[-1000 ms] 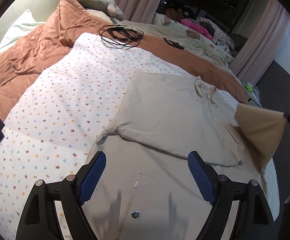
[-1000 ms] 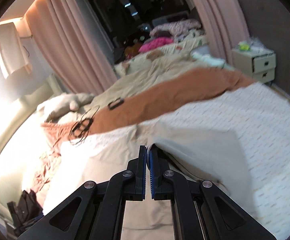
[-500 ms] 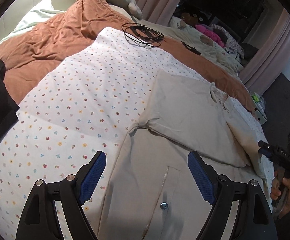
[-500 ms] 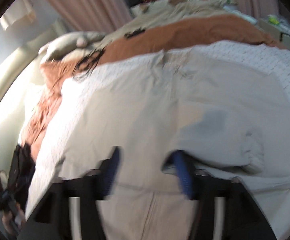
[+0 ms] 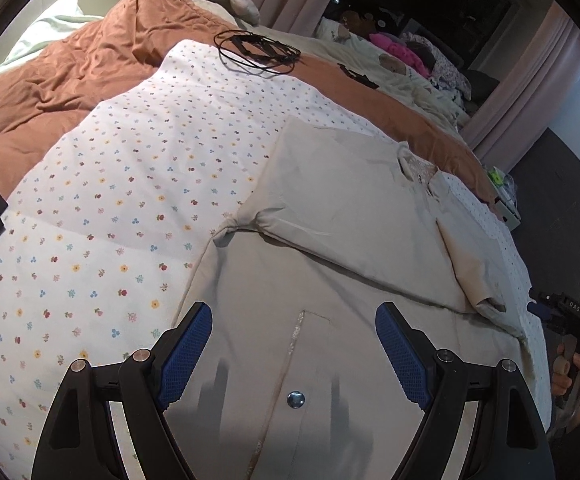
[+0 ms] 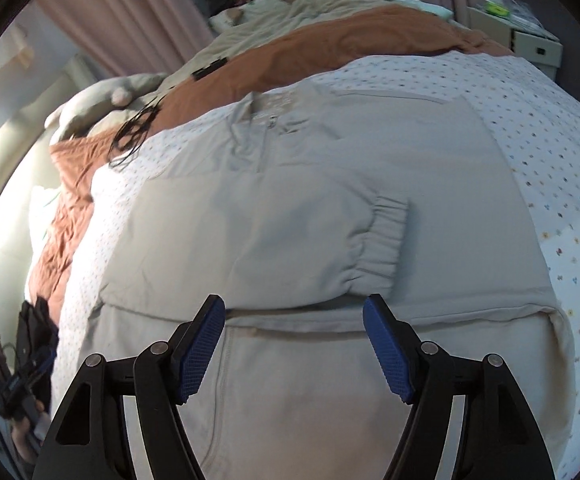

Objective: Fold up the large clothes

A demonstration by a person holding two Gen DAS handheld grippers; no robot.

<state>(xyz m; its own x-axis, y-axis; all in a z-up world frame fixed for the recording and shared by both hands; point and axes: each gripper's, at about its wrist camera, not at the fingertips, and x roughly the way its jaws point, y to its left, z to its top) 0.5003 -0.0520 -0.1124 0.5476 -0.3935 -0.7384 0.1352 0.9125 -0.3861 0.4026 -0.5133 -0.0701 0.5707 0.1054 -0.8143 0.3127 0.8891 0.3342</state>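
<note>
Right wrist view: my right tongs (image 6: 293, 312) stand apart and empty over the jacket (image 6: 329, 184), spread on the bed (image 6: 549, 128); left tongs (image 5: 293, 322) likewise. Next I should pinch the hem at both corners evenly.

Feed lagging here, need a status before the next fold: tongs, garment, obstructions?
Left tongs open, empty. Right tongs open, empty. Beige fabric jacket flat on floral bedsheet, both sleeves folded in. Nothing obstructing; black cable coil well beyond.
</note>
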